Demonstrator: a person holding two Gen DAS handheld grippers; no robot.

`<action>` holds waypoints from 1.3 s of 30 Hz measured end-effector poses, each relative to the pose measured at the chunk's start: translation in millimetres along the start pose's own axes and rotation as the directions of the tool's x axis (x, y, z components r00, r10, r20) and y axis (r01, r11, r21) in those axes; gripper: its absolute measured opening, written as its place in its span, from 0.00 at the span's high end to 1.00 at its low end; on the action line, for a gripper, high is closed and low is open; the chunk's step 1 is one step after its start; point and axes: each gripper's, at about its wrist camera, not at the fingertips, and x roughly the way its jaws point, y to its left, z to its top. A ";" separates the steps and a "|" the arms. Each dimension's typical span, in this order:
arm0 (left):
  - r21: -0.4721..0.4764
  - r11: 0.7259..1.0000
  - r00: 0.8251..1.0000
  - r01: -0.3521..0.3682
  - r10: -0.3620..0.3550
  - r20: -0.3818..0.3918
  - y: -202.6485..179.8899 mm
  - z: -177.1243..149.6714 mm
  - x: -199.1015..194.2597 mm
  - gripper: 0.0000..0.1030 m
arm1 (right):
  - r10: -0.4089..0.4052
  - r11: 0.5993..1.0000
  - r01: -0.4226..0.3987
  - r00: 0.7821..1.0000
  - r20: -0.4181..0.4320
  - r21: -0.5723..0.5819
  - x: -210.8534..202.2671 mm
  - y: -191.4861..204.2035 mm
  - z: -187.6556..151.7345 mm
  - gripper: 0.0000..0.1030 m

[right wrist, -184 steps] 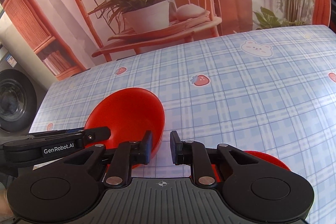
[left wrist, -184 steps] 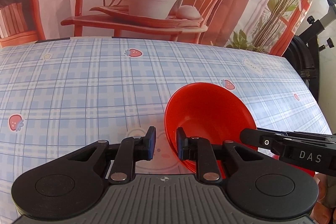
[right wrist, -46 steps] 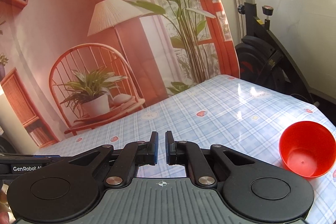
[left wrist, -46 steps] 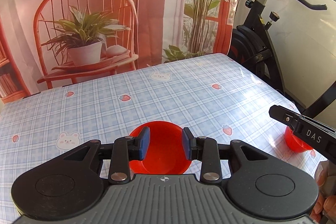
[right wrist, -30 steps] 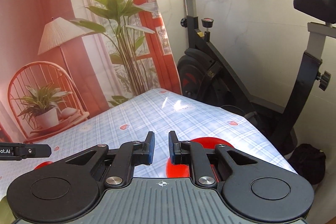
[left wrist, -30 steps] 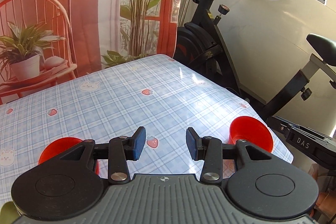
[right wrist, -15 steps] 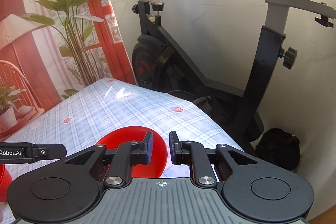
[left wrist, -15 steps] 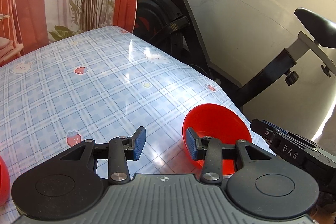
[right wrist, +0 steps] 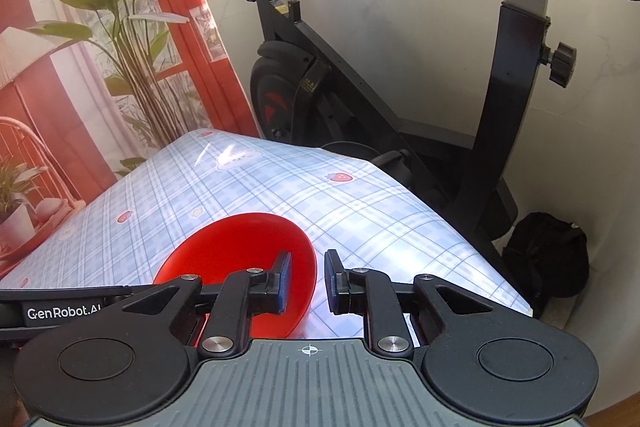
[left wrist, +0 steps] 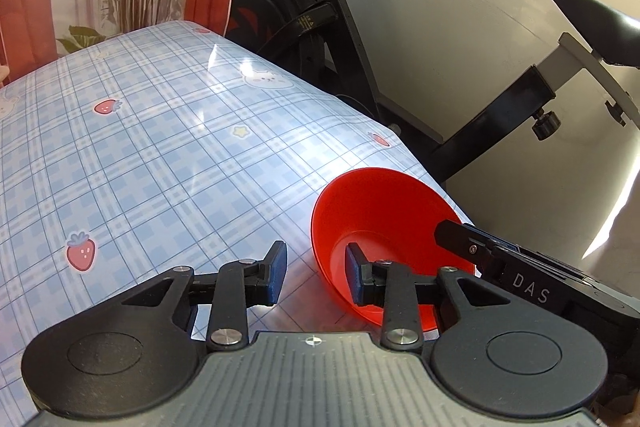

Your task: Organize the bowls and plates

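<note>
Near the table [left wrist: 168, 147] corner by the exercise bike [right wrist: 360, 99], a red bowl [left wrist: 384, 211] sits straddled at its rim by both grippers: left gripper [left wrist: 313, 277] fingers closing, right gripper [right wrist: 307, 282] fingers apart, neither yet clamped.

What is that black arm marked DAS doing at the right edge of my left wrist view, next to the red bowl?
Observer: That is the right gripper. Its jaws straddle the rim of the red bowl, one finger inside and one outside.
Operator: Is it squeezing the bowl?
Observer: Not visibly. A gap shows between the outer finger and the rim.
Operator: Anything else I'm missing?
Observer: A black bag sits on the floor beside the exercise bike.
</note>
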 end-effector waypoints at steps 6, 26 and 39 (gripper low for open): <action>-0.015 0.999 0.999 0.037 -0.037 -0.015 2.7 -3.4 1.7 0.86 | -0.004 1.000 0.004 1.000 -0.002 0.009 2.5 0.1 -1.2 0.89; -0.099 0.995 1.000 -0.013 0.016 0.027 35.8 -19.1 -58.3 0.87 | 0.095 0.995 -0.095 0.995 -0.008 0.015 -11.4 35.0 -0.5 0.96; -0.238 0.965 0.983 -0.106 0.137 0.118 92.8 -37.6 -145.4 0.87 | 0.242 0.966 -0.245 0.969 -0.047 -0.076 -31.3 120.8 -8.1 0.96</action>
